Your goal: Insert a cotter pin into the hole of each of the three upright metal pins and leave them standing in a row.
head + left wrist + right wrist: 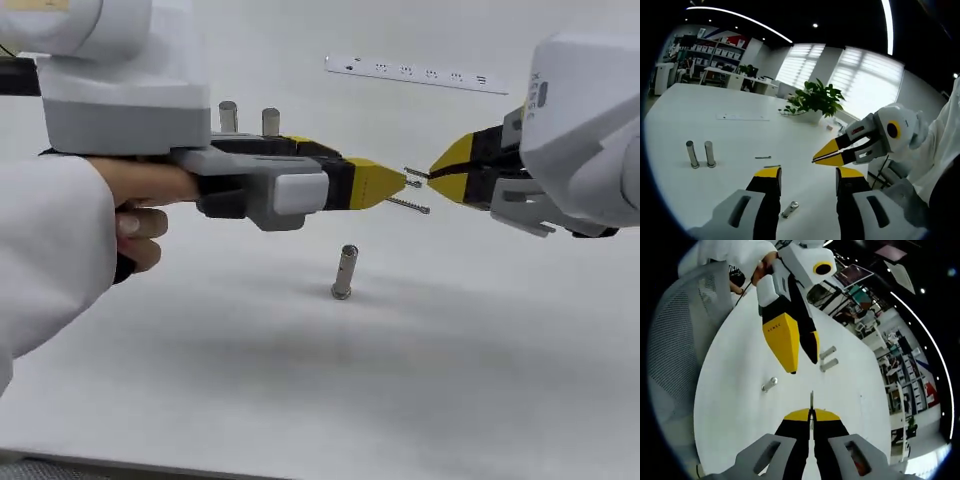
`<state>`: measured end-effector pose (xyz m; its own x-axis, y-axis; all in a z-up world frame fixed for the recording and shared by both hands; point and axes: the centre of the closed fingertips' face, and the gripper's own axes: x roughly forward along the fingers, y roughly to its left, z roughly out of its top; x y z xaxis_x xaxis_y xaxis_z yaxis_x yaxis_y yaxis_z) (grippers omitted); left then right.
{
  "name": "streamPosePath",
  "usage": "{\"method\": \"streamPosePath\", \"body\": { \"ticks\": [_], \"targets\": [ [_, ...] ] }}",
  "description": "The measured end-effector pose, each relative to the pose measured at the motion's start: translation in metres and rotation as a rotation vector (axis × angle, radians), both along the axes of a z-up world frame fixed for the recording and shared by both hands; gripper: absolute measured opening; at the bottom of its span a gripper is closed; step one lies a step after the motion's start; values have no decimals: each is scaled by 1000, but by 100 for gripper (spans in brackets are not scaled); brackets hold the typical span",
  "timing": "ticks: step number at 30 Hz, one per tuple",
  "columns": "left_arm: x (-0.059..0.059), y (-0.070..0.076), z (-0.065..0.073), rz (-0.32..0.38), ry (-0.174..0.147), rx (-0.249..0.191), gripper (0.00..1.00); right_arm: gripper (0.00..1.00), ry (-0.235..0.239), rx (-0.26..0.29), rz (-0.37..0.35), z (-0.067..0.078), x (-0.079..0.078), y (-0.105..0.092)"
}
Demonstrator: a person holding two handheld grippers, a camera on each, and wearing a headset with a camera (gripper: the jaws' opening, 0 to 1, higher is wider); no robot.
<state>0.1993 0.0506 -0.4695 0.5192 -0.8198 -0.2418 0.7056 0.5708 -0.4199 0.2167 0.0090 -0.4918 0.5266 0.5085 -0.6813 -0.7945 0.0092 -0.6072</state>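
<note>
My right gripper [811, 416] is shut on a thin cotter pin [811, 401] that sticks out past its yellow tips; it reaches in from the right in the head view [432, 173]. My left gripper [807, 176] stands open with nothing between its jaws, held above the table just left of the right one [402, 183]. Two metal pins [228, 115] [270, 120] stand upright side by side at the back. A third metal pin [345, 271] lies on the table below both grippers. Two loose cotter pins [762, 157] [772, 166] lie on the table.
The white table [400, 380] stretches wide toward the front. A white power strip [415, 75] lies at the far back. A person's hand and white sleeve [60, 240] hold the left gripper. A potted plant [815, 97] stands beyond the table.
</note>
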Motion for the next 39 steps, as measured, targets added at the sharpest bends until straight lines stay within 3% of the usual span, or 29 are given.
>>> {"method": "streamPosePath", "body": {
  "ticks": [12, 21, 24, 26, 32, 39],
  "targets": [
    [5, -11, -2, -10, 21, -23, 32, 0, -32, 18, 12, 9, -4, 6],
    [5, -17, -1, -26, 55, -53, 16, 0, -20, 31, 23, 7, -7, 11],
    [6, -18, 0, -25, 53, -55, 15, 0, -20, 44, 35, 8, -10, 15],
    [5, -19, -1, -27, 71, -65, 13, 0, -22, 46, 38, 9, -13, 16],
    [4, -20, -3, -41, 72, -58, 5, 0, -24, 48, 45, 11, -12, 19],
    [3, -21, -2, -41, 77, -63, 5, 0, -28, 42, 59, 11, -14, 22]
  ]
}}
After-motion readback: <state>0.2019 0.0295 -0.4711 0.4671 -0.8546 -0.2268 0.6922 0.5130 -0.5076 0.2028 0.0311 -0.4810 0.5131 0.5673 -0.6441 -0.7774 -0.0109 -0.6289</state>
